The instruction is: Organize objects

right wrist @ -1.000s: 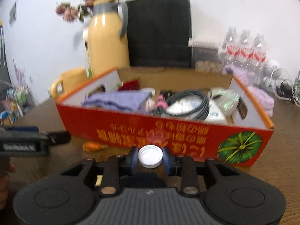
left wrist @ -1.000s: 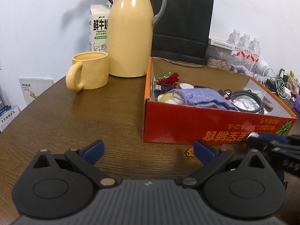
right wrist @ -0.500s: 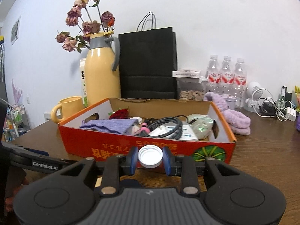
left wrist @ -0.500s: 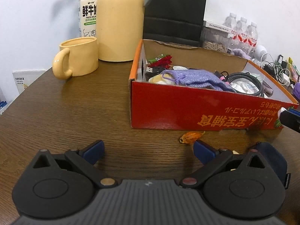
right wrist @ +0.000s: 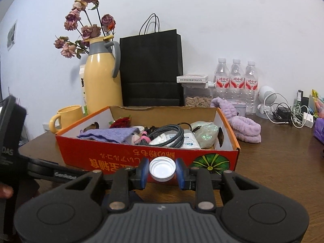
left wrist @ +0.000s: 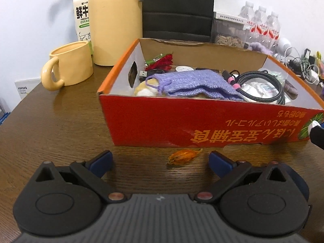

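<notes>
My right claw (right wrist: 162, 171) is clamped on a white bottle cap (right wrist: 162, 169), held just in front of the red box (right wrist: 145, 158). My left claw (left wrist: 160, 162) stands wide apart above the counter (left wrist: 60, 125), an orange dried bud (left wrist: 183, 157) lying between its fingers.

We are seeing a yellow flask (right wrist: 102, 83) holding dried roses (right wrist: 85, 26), a black bag (right wrist: 150, 70) and three bottles (right wrist: 236, 79) standing behind on the worktop (left wrist: 50, 125).

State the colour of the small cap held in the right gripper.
White; the cap shows best in the right wrist view.
</notes>
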Motion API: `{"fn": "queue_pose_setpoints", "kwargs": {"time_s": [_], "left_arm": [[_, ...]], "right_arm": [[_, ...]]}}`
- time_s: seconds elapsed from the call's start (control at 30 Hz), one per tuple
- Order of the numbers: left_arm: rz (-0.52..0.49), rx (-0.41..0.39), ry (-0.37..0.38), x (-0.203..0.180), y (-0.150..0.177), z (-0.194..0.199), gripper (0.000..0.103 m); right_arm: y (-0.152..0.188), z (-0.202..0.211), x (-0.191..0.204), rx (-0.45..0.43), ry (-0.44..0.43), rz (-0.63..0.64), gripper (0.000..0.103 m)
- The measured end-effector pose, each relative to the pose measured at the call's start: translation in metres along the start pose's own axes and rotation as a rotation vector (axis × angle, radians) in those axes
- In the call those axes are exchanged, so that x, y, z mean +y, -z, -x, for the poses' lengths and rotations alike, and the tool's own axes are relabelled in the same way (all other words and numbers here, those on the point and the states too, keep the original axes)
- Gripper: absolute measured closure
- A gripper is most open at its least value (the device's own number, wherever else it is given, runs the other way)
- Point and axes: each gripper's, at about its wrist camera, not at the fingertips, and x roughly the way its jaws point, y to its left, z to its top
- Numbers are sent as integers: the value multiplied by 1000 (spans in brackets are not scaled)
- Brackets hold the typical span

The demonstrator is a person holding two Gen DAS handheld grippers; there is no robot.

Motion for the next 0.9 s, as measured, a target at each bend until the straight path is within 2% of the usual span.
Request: {"fn": "queue_pose_setpoints", "kwargs": {"time_s": [0.2, 0.33, 0.43, 0.5, 0.57, 0.8, 0.9], "left_arm": [[-5, -7, 31, -5, 1, 1, 1], [-13, -20, 28, -8, 2, 2, 11], [-36, -44, 23, -11, 4, 6, 37], [-43, -57, 41, -12, 5, 10, 61], [-53, -68, 59, -13, 7, 12, 76], [-84, -96, 82, -16, 14, 23, 87], [-86, -116, 87, -15, 17, 31, 88]], "right_arm": [[1, 1, 0, 1, -4, 2, 76], [1, 1, 1, 5, -7, 9, 76], [1, 0, 2, 5, -7, 12, 76], [2, 0, 2, 6, -6, 12, 76], [2, 0, 2, 8, -6, 14, 76], [3, 0, 5, 6, -8, 23, 76], [3, 2, 6, -4, -12, 28, 76]]}}
